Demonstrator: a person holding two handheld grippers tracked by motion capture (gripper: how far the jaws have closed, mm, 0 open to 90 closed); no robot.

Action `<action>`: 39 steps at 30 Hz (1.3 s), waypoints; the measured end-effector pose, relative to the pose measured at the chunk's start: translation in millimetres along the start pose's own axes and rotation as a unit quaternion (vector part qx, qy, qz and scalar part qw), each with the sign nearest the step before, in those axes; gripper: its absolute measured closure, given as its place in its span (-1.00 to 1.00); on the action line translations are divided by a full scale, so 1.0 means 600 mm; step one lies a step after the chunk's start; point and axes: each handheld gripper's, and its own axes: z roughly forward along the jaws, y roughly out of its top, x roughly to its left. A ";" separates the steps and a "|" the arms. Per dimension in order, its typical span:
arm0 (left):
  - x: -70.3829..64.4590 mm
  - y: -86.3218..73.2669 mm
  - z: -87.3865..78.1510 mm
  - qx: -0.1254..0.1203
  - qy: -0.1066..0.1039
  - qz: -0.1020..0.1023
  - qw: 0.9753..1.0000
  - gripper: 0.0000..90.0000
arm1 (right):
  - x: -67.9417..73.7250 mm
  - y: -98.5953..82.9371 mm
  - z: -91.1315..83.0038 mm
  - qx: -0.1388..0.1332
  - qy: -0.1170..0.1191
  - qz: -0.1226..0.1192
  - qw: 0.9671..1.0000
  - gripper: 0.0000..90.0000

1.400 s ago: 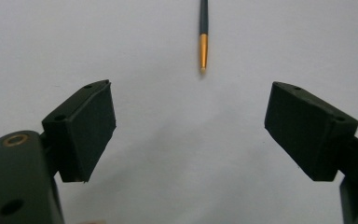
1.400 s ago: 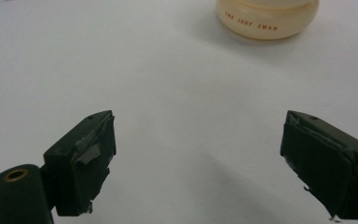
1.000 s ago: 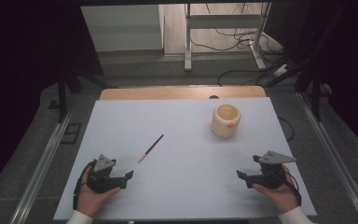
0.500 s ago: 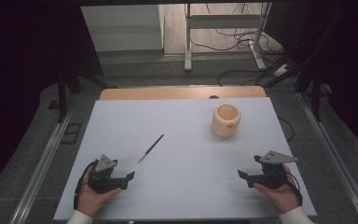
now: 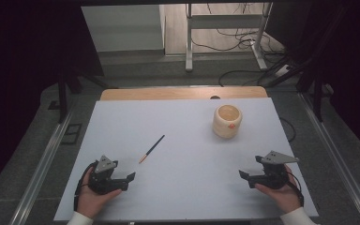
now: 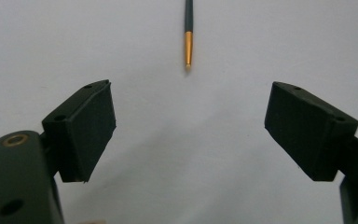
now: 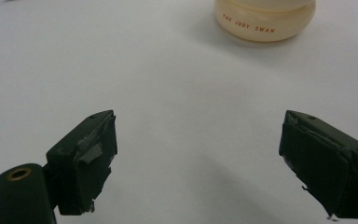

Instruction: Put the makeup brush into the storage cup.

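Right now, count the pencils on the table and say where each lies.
1. The pencil lies flat on the white table, just ahead of the open left gripper and left of the cream cup. Nothing there could hide another.

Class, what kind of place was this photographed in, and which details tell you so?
Probably a lab or workshop set up for recording: a white table, loose cables on the floor, and dark metal stands around it.

A dark pencil (image 5: pixel 151 148) with an orange tip was seen lying on the white worktop (image 5: pixel 183 187), just ahead of the left gripper (image 5: pixel 130 177) fingers. A cream cup (image 5: pixel 227 121) was set well ahead of the right gripper (image 5: pixel 242 174) fingers. Both grippers were held low, apart.
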 end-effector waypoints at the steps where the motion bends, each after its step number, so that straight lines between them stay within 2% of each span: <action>1: 0.000 0.001 -0.002 0.002 0.000 -0.003 1.000 -0.63 | 0.000 0.000 0.001 -0.001 0.000 0.001 1.000 -0.73; 7: 0.000 0.008 -0.005 0.006 -0.014 -0.010 1.000 -0.63 | 0.001 -0.001 0.001 0.001 0.001 0.001 1.000 -0.73; 16: -0.003 0.025 -0.018 0.002 -0.015 -0.017 1.000 -0.62 | -0.002 -0.001 0.000 -0.003 0.005 0.003 1.000 -0.73; 28: -0.005 0.045 -0.026 -0.002 -0.025 -0.010 1.000 -0.62 | 0.003 0.000 -0.001 0.000 -0.005 0.006 1.000 -0.73; 39: 0.000 0.061 -0.015 0.013 -0.034 -0.011 0.999 -0.58 | 0.002 -0.001 -0.001 0.001 -0.004 0.006 1.000 -0.72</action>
